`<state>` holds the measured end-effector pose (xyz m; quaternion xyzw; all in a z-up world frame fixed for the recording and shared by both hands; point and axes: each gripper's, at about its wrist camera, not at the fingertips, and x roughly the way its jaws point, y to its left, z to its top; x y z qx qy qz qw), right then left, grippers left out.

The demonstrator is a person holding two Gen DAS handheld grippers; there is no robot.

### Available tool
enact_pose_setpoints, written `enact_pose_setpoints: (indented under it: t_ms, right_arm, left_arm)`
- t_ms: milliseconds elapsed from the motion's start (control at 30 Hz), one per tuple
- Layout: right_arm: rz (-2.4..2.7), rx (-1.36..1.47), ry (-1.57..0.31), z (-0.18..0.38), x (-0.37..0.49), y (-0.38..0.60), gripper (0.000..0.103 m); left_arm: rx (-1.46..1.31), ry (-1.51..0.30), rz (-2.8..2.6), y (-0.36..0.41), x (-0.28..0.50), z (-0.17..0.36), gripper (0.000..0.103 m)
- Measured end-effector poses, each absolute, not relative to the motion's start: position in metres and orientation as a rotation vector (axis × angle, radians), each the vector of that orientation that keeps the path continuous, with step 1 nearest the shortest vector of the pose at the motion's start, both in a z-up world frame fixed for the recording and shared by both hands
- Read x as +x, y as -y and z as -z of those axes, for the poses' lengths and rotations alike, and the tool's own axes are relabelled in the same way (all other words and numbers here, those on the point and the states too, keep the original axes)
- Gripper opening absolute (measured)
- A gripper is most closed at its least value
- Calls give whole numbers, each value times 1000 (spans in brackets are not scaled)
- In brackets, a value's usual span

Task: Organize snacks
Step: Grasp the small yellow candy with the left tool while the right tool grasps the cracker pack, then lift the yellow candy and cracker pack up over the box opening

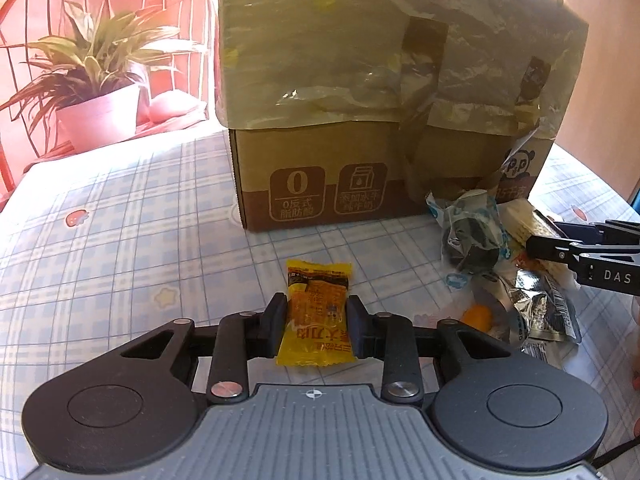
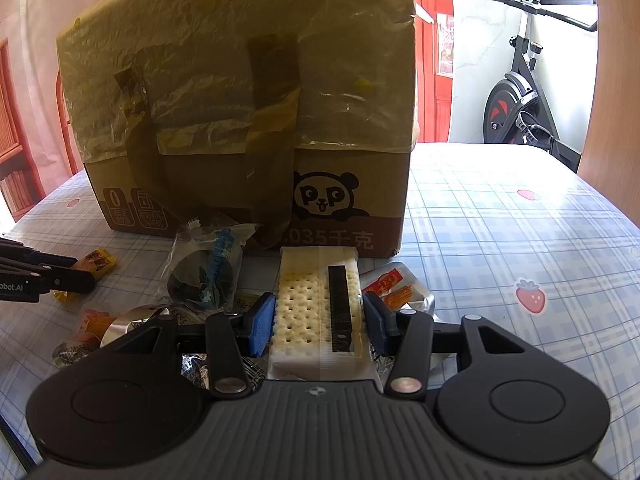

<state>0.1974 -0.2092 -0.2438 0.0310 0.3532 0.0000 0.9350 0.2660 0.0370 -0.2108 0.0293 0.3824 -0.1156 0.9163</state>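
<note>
Here we see our left gripper [image 1: 317, 322] clenched on a small yellow foil snack packet [image 1: 316, 316], pads pressing both its sides, on the blue plaid tablecloth [image 1: 120, 220]. Our right gripper [image 2: 319, 320] grasps a clear-wrapped pale cracker pack [image 2: 316, 308] between blue pads, over the wrapper pile beside the tall taped cardboard box [image 2: 248, 120].

Each camera sits on its gripper and looks forward and downward along the fingers, close above the checked tablecloth [image 1: 120, 216]. Both face the cardboard box [image 1: 320, 184] at near range. The left wrist view looks at the box's left half; the right wrist view looks at its right half [image 2: 248, 200]. Shared: the box front and the snack pile [image 2: 208, 276] before it.
</note>
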Motion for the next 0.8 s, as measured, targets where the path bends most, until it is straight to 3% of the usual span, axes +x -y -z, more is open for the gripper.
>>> enact_pose_setpoints:
  t_ms: [800]
  right_arm:
    - [53, 91, -654, 215, 180, 219, 49]
  left_arm:
    - [2, -690, 287, -30, 251, 161, 32]
